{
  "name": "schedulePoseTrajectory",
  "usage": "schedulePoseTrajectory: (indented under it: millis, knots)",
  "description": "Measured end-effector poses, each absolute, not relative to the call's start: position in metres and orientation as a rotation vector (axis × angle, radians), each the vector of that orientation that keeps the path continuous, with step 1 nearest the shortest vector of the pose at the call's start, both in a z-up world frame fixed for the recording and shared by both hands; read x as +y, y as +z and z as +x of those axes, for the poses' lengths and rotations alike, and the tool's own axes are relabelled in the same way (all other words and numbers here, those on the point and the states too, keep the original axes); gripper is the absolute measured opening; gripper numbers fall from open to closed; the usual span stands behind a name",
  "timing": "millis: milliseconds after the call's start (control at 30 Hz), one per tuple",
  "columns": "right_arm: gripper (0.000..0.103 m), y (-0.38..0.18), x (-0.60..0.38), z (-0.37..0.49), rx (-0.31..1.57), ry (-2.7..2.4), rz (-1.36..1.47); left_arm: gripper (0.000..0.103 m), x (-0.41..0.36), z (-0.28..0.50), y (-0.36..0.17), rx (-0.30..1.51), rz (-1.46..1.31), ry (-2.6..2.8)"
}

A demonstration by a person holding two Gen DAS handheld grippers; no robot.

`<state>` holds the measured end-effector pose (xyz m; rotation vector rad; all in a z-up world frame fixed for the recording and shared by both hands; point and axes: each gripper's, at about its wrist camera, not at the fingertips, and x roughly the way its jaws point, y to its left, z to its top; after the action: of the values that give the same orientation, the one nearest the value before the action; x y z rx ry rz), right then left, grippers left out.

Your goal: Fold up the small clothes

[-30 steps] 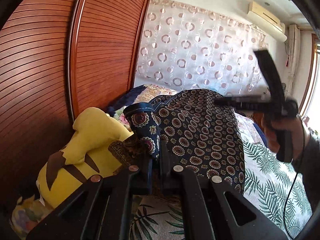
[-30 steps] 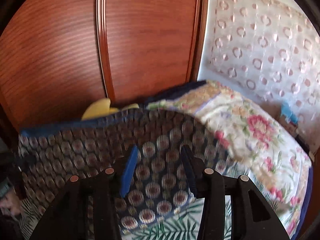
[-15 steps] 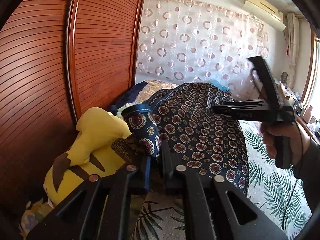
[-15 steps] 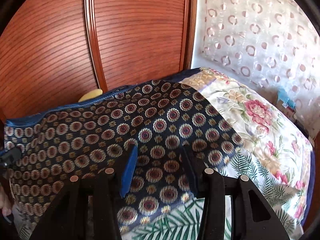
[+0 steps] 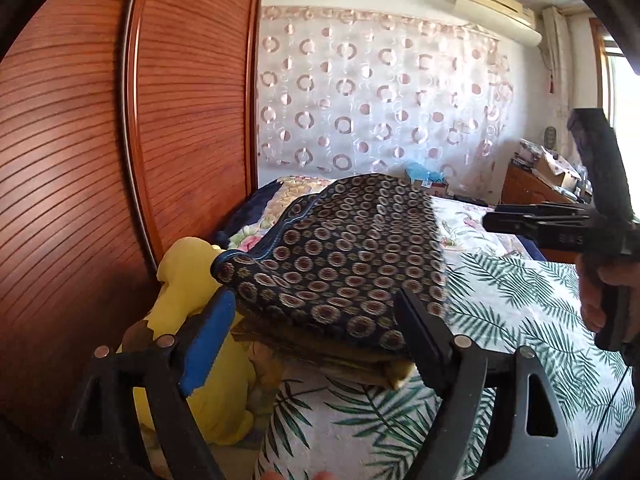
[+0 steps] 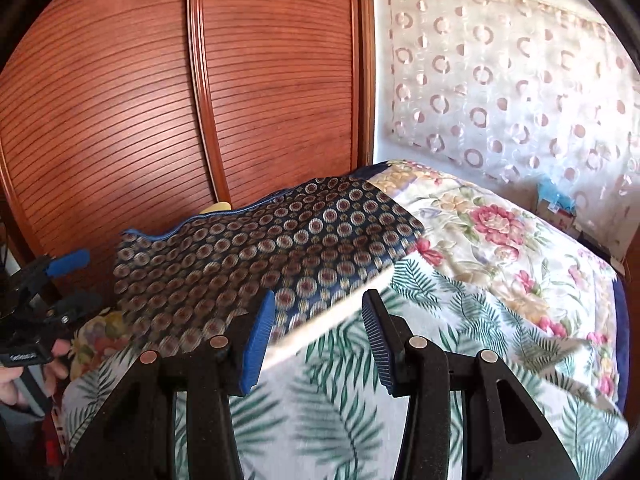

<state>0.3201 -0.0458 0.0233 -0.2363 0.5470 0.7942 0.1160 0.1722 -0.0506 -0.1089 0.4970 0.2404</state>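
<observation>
A dark navy garment with round medallion print (image 5: 344, 256) lies spread on the bed, over a folded pile at the bed's corner; it also shows in the right wrist view (image 6: 256, 256). My left gripper (image 5: 316, 320) is open, its fingers either side of the garment's near edge without gripping it. My right gripper (image 6: 320, 320) is open and empty, just in front of the garment's near edge. The right gripper also shows in the left wrist view (image 5: 552, 224), held above the bed.
A yellow plush toy (image 5: 188, 316) sits between the bed and the wooden wardrobe doors (image 5: 120, 160). The bed has a palm-leaf sheet (image 6: 360, 400) and a floral quilt (image 6: 500, 240). A patterned curtain (image 5: 380, 100) hangs behind.
My left gripper has opened and let go of the garment's corner. The garment has dropped flat onto the bed. My right gripper has drawn back from the cloth.
</observation>
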Motion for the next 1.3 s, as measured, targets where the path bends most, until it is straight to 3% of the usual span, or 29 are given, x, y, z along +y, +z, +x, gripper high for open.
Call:
schedulePoseTrajectory:
  millis: [667,1000,1300]
  knots:
    - [0.047,0.05,-0.166,0.161,0.474,0.603,-0.139,0.082,0.097,0.088,-0.046,0.536,-0.067,0.044]
    - [0.07,0.046,-0.209,0.091,0.458,0.52,-0.06,0.082,0.033,0.076,-0.04,0.555,-0.033,-0.061]
    - [0.072,0.048,-0.215,0.042,0.443,0.372,-0.04,0.082,-0.008,0.077,-0.027,0.558,-0.026,-0.087]
